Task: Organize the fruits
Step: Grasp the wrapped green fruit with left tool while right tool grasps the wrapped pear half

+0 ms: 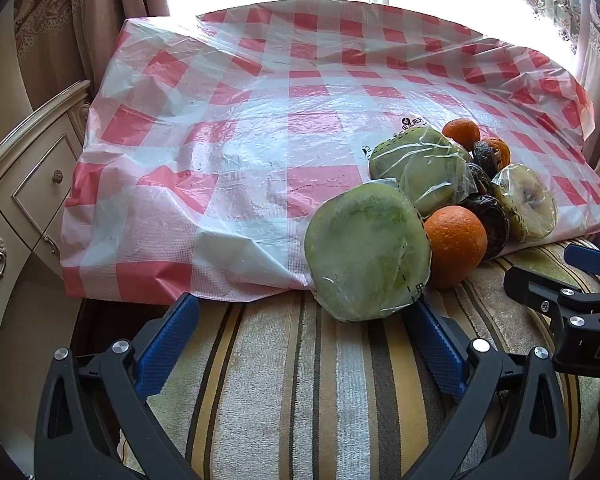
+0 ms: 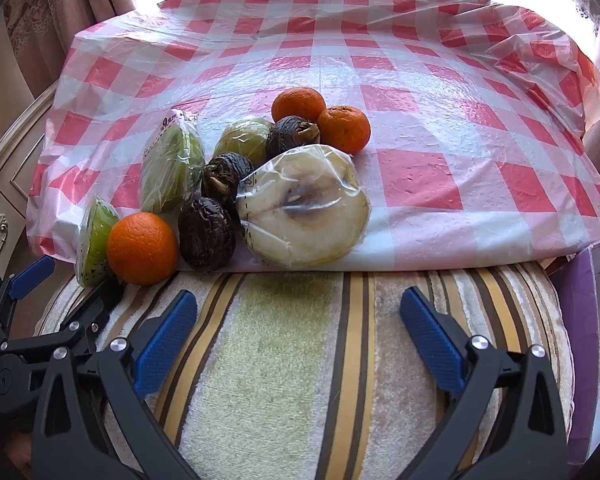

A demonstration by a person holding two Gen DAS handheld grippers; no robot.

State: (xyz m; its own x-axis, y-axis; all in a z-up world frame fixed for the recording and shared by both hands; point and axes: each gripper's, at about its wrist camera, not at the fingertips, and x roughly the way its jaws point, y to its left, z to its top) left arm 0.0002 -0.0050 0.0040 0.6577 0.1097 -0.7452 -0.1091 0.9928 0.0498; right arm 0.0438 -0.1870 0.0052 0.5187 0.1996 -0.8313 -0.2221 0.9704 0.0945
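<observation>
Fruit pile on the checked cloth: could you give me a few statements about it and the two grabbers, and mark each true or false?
1. Three oranges are in the pile. True.
2. The pale cut fruit half is bare, with no wrapping. False: it is sealed in clear plastic.
3. The right gripper is shut on an orange. False: its jaws stand wide open over the striped towel and hold nothing.
4. The left gripper is open, with a wrapped green fruit half just ahead of its fingers. True.
5. The dark wrinkled fruits lie far from the others. False: they sit in the middle of the pile.
</observation>
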